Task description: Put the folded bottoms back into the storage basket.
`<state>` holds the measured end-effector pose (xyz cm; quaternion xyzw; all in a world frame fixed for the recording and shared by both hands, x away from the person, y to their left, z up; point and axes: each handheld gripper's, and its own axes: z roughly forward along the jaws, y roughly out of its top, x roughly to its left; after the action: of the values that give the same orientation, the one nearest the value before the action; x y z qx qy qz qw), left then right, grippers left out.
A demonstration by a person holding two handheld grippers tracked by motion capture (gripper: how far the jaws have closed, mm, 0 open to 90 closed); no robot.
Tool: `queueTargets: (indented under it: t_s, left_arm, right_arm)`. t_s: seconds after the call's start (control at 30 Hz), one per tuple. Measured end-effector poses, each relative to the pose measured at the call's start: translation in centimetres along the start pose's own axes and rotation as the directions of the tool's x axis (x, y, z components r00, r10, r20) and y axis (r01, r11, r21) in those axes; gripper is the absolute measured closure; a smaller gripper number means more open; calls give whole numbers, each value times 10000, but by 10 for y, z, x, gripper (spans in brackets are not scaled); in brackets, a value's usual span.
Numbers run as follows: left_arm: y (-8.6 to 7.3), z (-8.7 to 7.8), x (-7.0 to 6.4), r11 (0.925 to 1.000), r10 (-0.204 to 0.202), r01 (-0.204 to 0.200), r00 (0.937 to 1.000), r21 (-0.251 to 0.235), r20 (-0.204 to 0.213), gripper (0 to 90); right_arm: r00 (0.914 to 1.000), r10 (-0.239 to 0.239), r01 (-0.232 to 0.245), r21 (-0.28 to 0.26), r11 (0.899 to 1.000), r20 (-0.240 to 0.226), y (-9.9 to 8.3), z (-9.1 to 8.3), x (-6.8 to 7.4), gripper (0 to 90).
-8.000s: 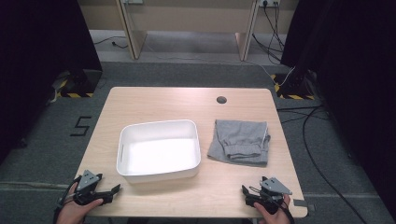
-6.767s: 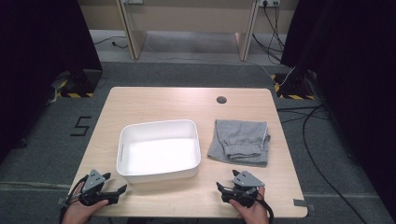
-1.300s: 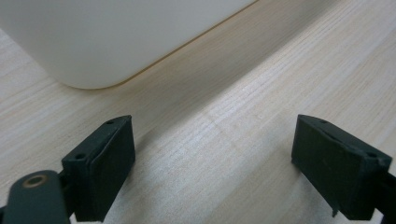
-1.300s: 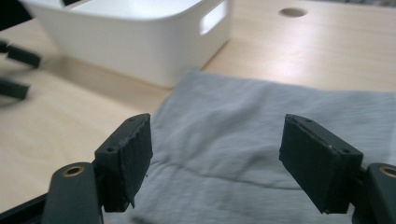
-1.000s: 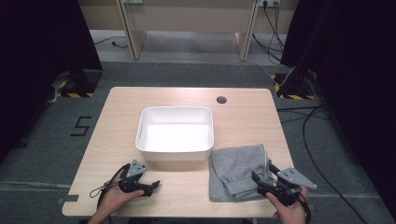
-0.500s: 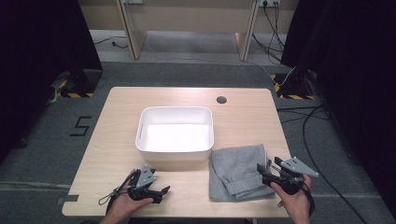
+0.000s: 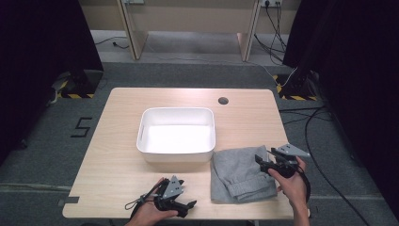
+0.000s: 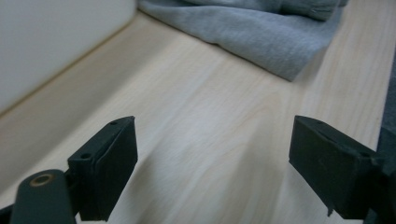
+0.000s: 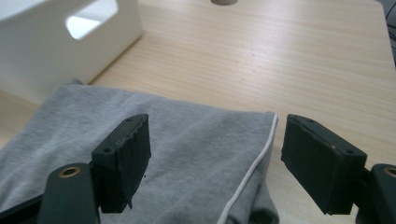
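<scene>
Now: right gripper (image 7: 259, 160) held in the right hand (image 7: 292, 180) at the right edge of the grey garment (image 7: 241, 173), jaws wide apart, nothing between them. Same in the right gripper view: right gripper (image 9: 215, 154) low over the grey garment (image 9: 154, 158), left jaw above the cloth, right jaw just past the cloth's edge over bare desk (image 9: 289, 60). White drawstring (image 9: 252, 168) along that edge, running down between the jaws. Garment folded, flat on the desk (image 7: 117, 141), spread from under the right gripper off to its left. White tub (image 7: 176, 134) ahead and left of the right gripper, near corner touching or just beside the cloth, cannot tell which; handle cutout visible on the white tub (image 9: 56, 42) wall.

Left gripper (image 7: 192, 205) in the left hand (image 7: 148, 214) near the front edge of the desk, pointing toward the garment, jaws also wide apart and empty. Left gripper (image 8: 215, 163) low over bare wood, grey garment (image 8: 261, 32) ahead of it, apart, not touching. White tub (image 8: 46, 42) wall to the left of the left gripper, close by. Round cable hole (image 7: 223, 100) far ahead of both grippers, beyond the tub.
</scene>
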<state>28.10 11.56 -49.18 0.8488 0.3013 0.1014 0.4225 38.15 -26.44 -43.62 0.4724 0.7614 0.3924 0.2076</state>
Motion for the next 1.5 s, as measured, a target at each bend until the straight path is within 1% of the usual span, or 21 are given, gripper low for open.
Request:
queueTargets:
  t_s: [0.1,0.2,0.3,0.37,0.43,0.5,0.57,0.67,0.7,0.8,0.83,0.9,1.0,1.03,1.1,1.2,1.27,1.3,1.37,1.43,1.5]
  left_arm:
    - [8,8,-8,9997,244,-245,9993,50,268,152]
    - [19,15,-16,9992,394,-396,9981,27,480,152]
    - [28,24,-23,9976,676,-684,9960,115,589,152]
    - [31,31,-28,9968,774,-785,9945,139,703,151]
    - [33,38,-31,9953,908,-928,9935,260,690,151]
    - [36,44,-31,9945,987,-1003,9940,315,480,151]
    - [39,48,-30,9951,920,-933,9951,328,375,151]
    - [42,56,-30,9953,864,-880,9955,398,400,150]
    - [44,58,-31,9948,873,-894,9952,482,432,151]
    - [48,63,-35,9947,928,-947,9945,391,490,150]
    - [49,65,-36,9940,993,-1014,9938,419,503,151]
    - [53,69,-37,9933,1036,-1060,9931,449,543,150]
    - [58,76,-37,9958,858,-874,9949,273,530,150]
    - [61,78,-37,9950,942,-957,9943,284,504,150]
    - [64,82,-38,9955,907,-919,9947,232,487,150]
    - [69,86,-42,9956,917,-926,9945,144,501,148]
    - [70,87,-45,9934,1119,-1130,9924,195,512,148]
    - [71,88,-45,9943,1043,-1053,9931,160,544,148]
    - [72,92,-44,9973,715,-725,9952,120,666,147]
    - [72,93,-46,9968,764,-777,9950,176,641,144]
    - [72,93,-46,9966,785,-800,9948,210,653,149]
  right_arm:
    - [9999,157,-156,157,9998,-61,5,9,-3,244]
    - [10000,15,-16,297,9996,36,9,16,-7,242]
    - [9999,145,-145,199,9997,0,12,19,-11,245]
    - [9999,2,1,175,9998,-134,13,21,-12,247]
    - [9999,14,-9,278,9996,-169,13,23,-12,247]
    - [9998,73,-66,364,9993,-204,13,25,-14,248]
    - [9998,73,-64,465,9989,-188,12,28,-16,248]
    - [9998,152,-145,634,9979,-112,9,33,-21,248]
    - [9999,133,-125,682,9976,-109,8,35,-23,247]
    - [9997,227,-220,933,9954,-60,4,40,-28,244]
    - [9993,372,-365,1004,9943,-45,3,41,-29,242]
    - [9986,507,-488,1136,9923,-137,-1,45,-33,239]
    - [9975,642,-602,1206,9909,-293,-5,48,-36,239]
    - [9971,709,-667,1264,9897,-289,-5,48,-36,239]
    - [9970,678,-623,1324,9892,-370,-5,49,-35,242]
    - [9942,939,-841,1639,9829,-531,-8,53,-35,238]
    - [9920,1118,-1012,1601,9819,-586,-10,54,-37,245]
    - [9888,1337,-1214,1643,9789,-664,-12,54,-37,253]
    - [9865,1414,-1274,1538,9799,-831,-14,54,-38,281]
    - [9840,1515,-1363,1515,9790,-941,-14,53,-38,317]
    - [9857,1405,-1254,1510,9805,-933,-14,53,-36,340]
